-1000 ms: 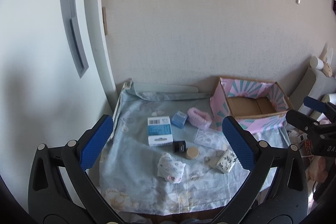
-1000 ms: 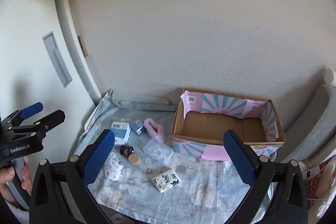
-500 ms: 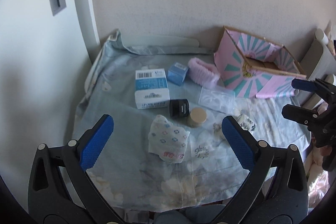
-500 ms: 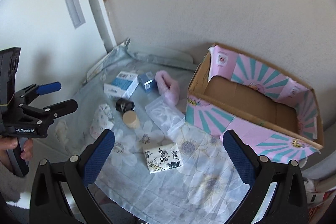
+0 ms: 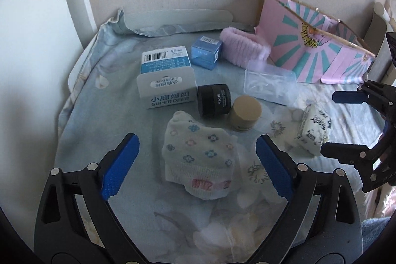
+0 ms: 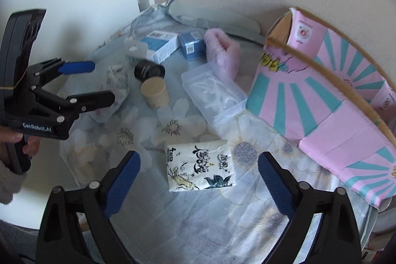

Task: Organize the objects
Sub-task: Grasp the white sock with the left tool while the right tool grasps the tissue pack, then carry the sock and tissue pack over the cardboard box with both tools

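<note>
**A:** Sock and tissue pack, where were they against your fingers?

**B:** My left gripper [image 5: 196, 166] stood wide, its jaws just having been closing a little, and the folded sock [image 5: 198, 157] lay between the blue pads, neither pad touching it. My right gripper [image 6: 199, 176] was the same: wide, narrowing slightly, with the printed tissue pack [image 6: 200, 166] lying flat between its fingertips, untouched.

**A:** And beyond those?

**B:** Just past the sock stood a black jar [image 5: 214, 100] and a tan-lidded jar [image 5: 245, 113], nearly touching. Behind them lay a white and blue carton [image 5: 165, 77], a small blue box [image 5: 206, 52] and a pink fluffy headband [image 5: 243, 48]. A clear plastic case [image 5: 269, 84] lay near the headband, just in front of the pink and teal cardboard box [image 6: 321, 95], which stood open-topped at the right against the wall.

**A:** All on the same surface?

**B:** Yes, everything sat on the pale blue floral cloth [image 6: 198, 227]. My hand [image 6: 14, 140] gripped the left tool's handle.
</note>
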The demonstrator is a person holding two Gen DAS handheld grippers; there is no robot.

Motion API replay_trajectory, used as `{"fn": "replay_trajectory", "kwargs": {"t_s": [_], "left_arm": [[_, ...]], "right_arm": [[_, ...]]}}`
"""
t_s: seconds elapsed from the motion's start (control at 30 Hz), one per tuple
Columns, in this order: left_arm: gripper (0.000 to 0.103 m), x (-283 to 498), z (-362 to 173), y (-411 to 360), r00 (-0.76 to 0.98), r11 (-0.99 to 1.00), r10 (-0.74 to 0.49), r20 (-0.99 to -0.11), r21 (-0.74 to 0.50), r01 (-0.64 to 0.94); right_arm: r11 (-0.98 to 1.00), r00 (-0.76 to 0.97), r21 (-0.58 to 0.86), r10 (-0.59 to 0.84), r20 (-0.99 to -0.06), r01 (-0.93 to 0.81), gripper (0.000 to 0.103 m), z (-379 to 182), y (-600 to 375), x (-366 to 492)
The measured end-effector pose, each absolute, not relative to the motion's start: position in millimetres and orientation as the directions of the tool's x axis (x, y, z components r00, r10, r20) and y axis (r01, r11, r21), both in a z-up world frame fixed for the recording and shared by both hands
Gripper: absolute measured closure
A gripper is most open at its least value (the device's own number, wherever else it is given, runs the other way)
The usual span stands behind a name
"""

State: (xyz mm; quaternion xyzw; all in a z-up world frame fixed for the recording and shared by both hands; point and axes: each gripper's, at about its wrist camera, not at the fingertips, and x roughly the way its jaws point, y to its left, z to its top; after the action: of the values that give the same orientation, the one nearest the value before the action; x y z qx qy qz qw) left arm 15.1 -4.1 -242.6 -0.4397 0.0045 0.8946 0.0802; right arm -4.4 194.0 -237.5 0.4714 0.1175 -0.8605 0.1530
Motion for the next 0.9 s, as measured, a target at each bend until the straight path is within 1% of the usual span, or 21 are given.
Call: {"fn": "replay_trajectory", "kwargs": {"t_s": [0.13, 0.2, 0.27, 0.3, 0.37, 0.43, 0.5, 0.67, 0.9], "left_arm": [[0.009, 8, -253, -8, -0.595, -0.986, 0.158, -0.788, -0.093, -0.138], [0.015, 5, -256, -6, -0.593, -0.986, 0.157, -0.790, -0.090, -0.140], [0.023, 3, -259, -5, -0.590, -0.985, 0.161, -0.791, -0.093, -0.145], [0.025, 2, -260, -5, -0.589, -0.984, 0.167, -0.791, -0.099, -0.147], [0.035, 1, -261, -3, -0.586, -0.982, 0.178, -0.791, -0.108, -0.154], [0.040, 1, -264, -1, -0.583, -0.983, 0.167, -0.795, -0.090, -0.159], [0.044, 1, -264, 0, -0.585, -0.984, 0.158, -0.795, -0.077, -0.162], [0.047, 3, -263, -2, -0.586, -0.985, 0.154, -0.795, -0.075, -0.156], [0.049, 9, -251, 1, -0.585, -0.986, 0.142, -0.798, -0.061, -0.155]], "right_arm": [[-0.916, -0.490, -0.064, -0.152, -0.858, 0.397, 0.020, -249, 192, -6], [-0.916, -0.484, -0.060, -0.153, -0.862, 0.397, 0.023, -252, 194, -8], [-0.917, -0.478, -0.060, -0.149, -0.866, 0.394, 0.028, -255, 196, -9], [-0.917, -0.473, -0.058, -0.149, -0.869, 0.395, 0.029, -256, 198, -10], [-0.917, -0.468, -0.054, -0.150, -0.871, 0.395, 0.034, -258, 199, -11], [-0.915, -0.457, -0.044, -0.159, -0.875, 0.402, 0.042, -260, 199, -12], [-0.912, -0.455, -0.049, -0.156, -0.877, 0.407, 0.044, -262, 200, -12], [-0.915, -0.458, -0.041, -0.163, -0.874, 0.402, 0.044, -262, 202, -12], [-0.914, -0.457, -0.044, -0.159, -0.875, 0.402, 0.045, -257, 206, -7]]}}
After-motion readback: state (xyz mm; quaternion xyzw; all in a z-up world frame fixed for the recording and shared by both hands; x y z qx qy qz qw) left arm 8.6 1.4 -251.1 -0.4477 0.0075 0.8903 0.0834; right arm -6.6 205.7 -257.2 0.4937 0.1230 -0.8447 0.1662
